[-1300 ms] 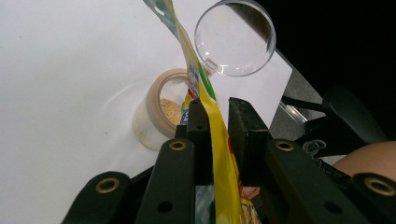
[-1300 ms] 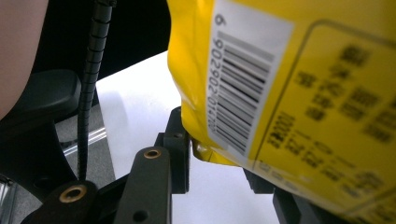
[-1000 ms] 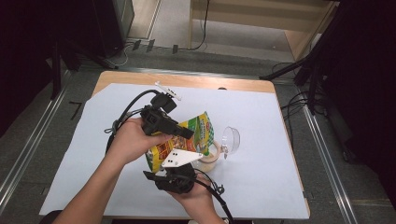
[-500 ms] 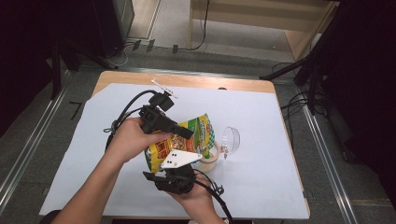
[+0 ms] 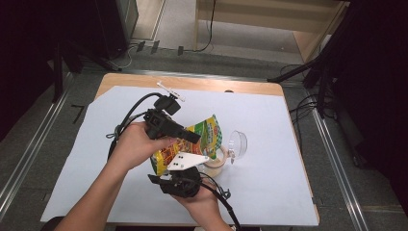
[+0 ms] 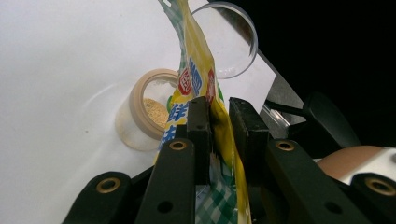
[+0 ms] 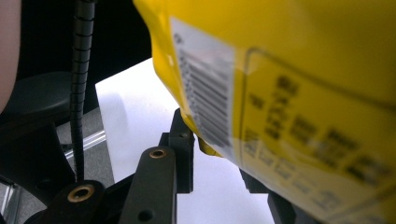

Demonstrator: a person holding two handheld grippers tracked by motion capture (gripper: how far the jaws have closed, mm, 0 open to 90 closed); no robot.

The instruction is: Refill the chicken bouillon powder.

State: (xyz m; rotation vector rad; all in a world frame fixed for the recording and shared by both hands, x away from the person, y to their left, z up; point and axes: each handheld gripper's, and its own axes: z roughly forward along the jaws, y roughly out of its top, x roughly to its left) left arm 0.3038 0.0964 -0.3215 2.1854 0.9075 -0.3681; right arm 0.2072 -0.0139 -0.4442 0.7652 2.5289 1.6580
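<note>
— Two hand-held grippers work one yellow packet point(image 5: 192, 142) above the open jar point(image 5: 215, 161): left hand-held gripper point(image 6: 219, 116) clamps its middle, right hand-held gripper point(image 7: 210, 154) pinches its bottom edge.
— Tilt gently, mouth over jar.

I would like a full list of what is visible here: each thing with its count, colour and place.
Yellow and green printed plastic bag: one, held tilted above the jar, between both grippers.
Small clear jar with beige rim: one, on the white sheet under the bag; yellowish powder inside.
Clear round lid: one, lying on the sheet beside the jar.
White sheet: one, covering the table.
Wooden table: one, light brown, edge visible at the far side.
Left gripper: black, jaws pressed on the bag.
Right gripper: black, at the bag's lower end; jaws have been closing slightly.
</note>
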